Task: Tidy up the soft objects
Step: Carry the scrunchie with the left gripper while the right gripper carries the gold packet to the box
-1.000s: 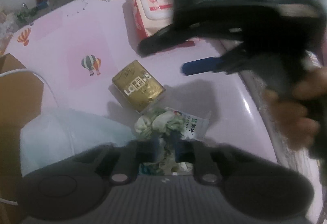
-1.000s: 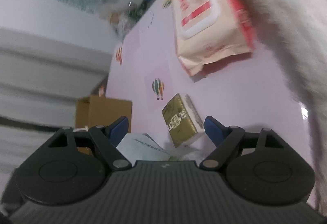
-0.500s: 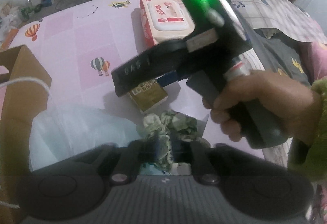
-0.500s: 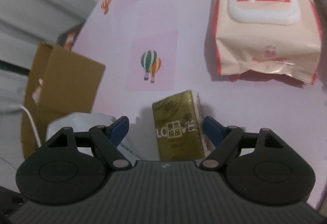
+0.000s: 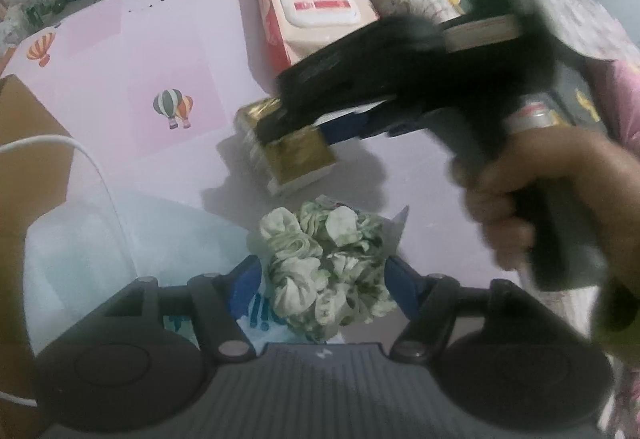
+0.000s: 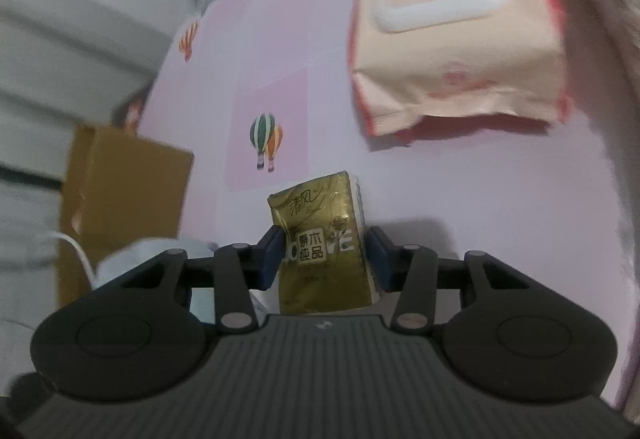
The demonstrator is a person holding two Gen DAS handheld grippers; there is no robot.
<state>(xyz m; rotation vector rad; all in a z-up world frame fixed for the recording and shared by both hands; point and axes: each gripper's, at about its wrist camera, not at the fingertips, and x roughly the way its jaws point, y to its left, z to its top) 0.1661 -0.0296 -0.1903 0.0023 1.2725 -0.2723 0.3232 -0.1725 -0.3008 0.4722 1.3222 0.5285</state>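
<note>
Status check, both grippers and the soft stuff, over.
Left gripper opening around green scrunchie. Right gripper closing around gold tissue pack. Nothing blocking.

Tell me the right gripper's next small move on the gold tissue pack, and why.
Probably finish closing. The right gripper straddles the gold tissue pack, jaws closing, left pad at its side, right pad slightly short. The pack lies on the pink mat, so lifting should wait for a firm pinch.

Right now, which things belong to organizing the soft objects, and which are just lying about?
Job:
scrunchie, between the opening left gripper
gold tissue pack, between the closing right gripper
wipes pack

Lying about:
cardboard box
white cable
</note>
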